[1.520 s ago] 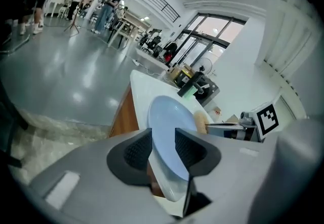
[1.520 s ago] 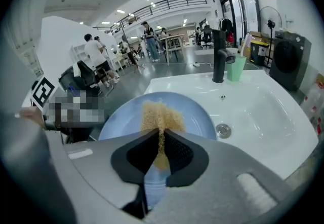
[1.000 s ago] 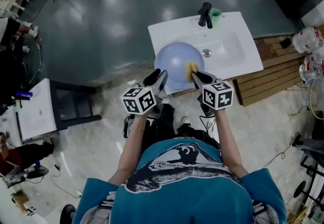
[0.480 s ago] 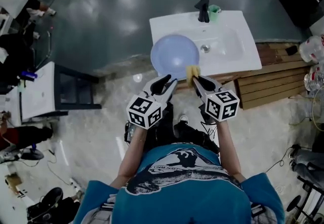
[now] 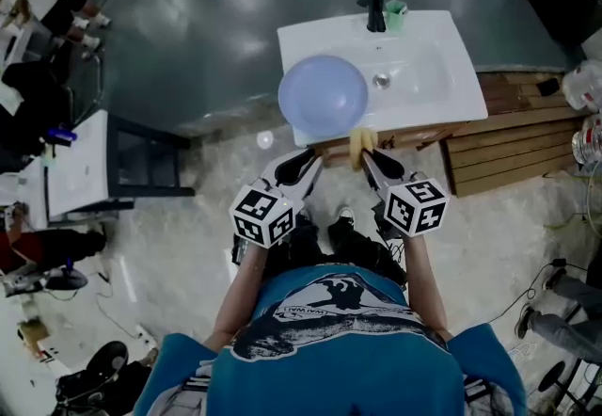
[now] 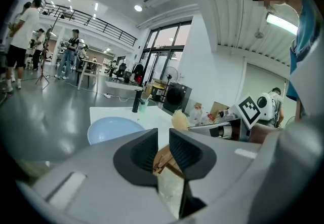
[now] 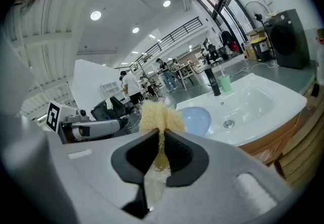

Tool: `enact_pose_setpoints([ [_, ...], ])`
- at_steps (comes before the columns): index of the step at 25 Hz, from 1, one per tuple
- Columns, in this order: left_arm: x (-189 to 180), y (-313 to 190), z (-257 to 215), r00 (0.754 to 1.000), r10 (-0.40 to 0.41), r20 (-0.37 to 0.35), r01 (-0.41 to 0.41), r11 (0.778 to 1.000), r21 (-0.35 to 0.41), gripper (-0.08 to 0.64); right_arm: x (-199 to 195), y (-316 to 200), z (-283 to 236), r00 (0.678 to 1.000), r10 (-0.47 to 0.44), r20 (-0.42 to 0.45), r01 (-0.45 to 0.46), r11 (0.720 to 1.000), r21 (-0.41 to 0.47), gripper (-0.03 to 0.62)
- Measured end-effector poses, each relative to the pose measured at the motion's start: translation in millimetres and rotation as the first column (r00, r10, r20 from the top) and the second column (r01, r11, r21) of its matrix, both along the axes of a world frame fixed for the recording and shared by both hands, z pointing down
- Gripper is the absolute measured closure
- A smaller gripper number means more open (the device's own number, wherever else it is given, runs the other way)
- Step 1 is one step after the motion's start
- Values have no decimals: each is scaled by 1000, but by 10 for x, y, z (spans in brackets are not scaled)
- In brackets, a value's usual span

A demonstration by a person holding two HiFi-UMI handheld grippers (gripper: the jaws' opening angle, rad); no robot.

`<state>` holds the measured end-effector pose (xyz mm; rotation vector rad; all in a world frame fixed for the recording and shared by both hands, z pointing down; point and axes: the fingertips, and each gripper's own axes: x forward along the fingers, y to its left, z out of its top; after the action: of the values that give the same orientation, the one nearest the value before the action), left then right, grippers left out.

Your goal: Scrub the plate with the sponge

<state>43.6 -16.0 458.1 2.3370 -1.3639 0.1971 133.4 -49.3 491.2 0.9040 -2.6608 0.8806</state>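
Plate (image 5: 323, 94) — hard, probably slick and breakable — lies at the sink's (image 5: 433, 75) left, far from both grippers. Sponge (image 5: 358, 143), soft and light, is squeezed in our right gripper (image 5: 369, 160). Left gripper (image 5: 305, 160) has just narrowed to a slit, empty — we'd steady the plate's near rim.

A round pale-blue plate (image 5: 323, 94) is noted lying over the left part of a white sink (image 5: 442, 75), apart from both grippers, and a black faucet (image 5: 375, 9) and a green cup (image 5: 395, 17) are seen at the far rim. A yellow sponge (image 5: 358, 143) is pinched in the right gripper (image 5: 367, 156), which is held just short of the sink's near edge. The left gripper (image 5: 308, 158) is held beside it over the pale floor (image 5: 188, 245); its jaws have just been closing, with a narrow gap left and nothing between them.
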Motion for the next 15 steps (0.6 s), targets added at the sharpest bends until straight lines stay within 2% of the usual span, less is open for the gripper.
enact_pose_setpoints([
  [9,-145,237,18,1000,25,-5,-25,1000,7,554,-52,243,-72,998,62,5,-62,998,25,561],
  [15,-247,504,-14,996,90,-18,-90,996,8,549,-153,515,-90,993,117,-18,-117,993,32,563],
])
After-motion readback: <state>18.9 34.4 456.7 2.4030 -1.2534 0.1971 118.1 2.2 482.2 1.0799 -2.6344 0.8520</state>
